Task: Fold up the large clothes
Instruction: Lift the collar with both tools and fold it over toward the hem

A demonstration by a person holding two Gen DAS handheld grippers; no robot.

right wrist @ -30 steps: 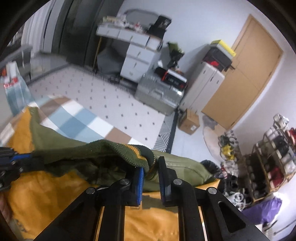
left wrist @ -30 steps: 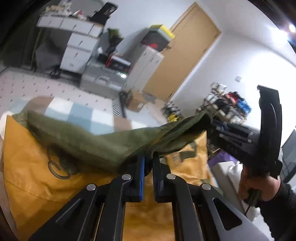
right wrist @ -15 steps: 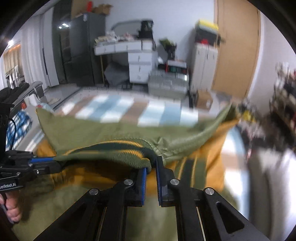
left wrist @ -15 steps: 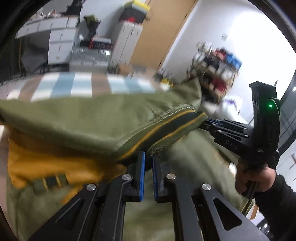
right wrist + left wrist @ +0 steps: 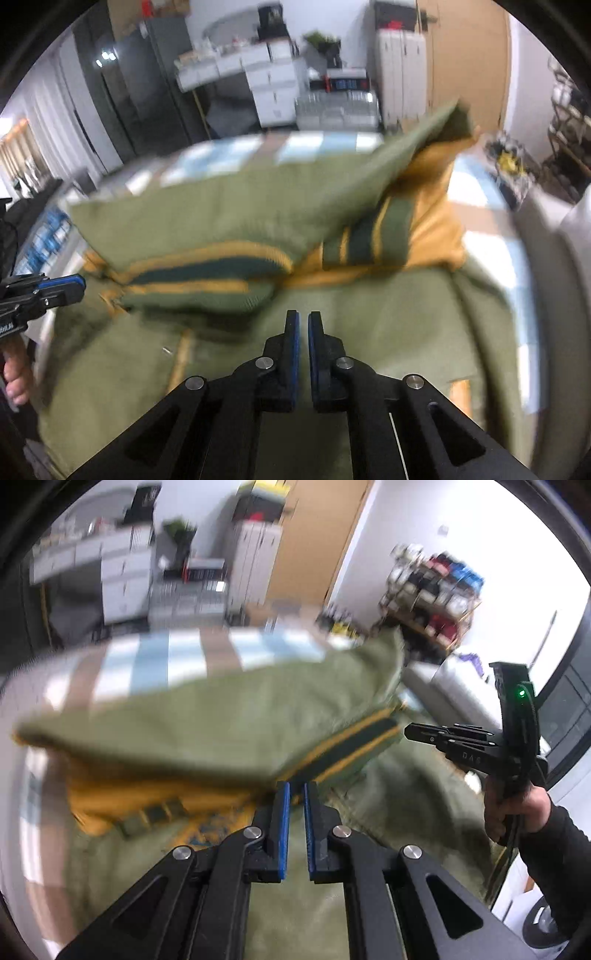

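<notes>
Left gripper (image 5: 294, 788): blue-padded jaws pressed nearly together. Their tips sit at the lower edge of the striped hem (image 5: 343, 749) of the olive jacket (image 5: 207, 723); motion blur hides whether any cloth is pinched there. In the right wrist view the same gripper (image 5: 79, 284) shows at the left edge with its tip clear of the fabric, nothing visibly between the jaws. It points forward and downward over the garment. A hand (image 5: 14, 373) grips its handle low at the frame edge.

Right gripper (image 5: 300, 321): jaws have just been closing and now stand almost together, with nothing between them. Its tips hang over flat olive cloth, just short of the folded striped cuff (image 5: 207, 277). In the left wrist view it (image 5: 410, 733) points toward the hem without touching it, held by a hand (image 5: 517, 808) in a dark sleeve (image 5: 554, 856).

Jacket: spread on the checked blue, white and brown cover (image 5: 155, 661), one olive panel folded over so the mustard lining (image 5: 432, 221) shows beside it.

Surroundings, blurred: wooden door (image 5: 314, 539), white drawer units (image 5: 273, 85), cluttered wire rack (image 5: 432, 590), all well beyond the work surface.
</notes>
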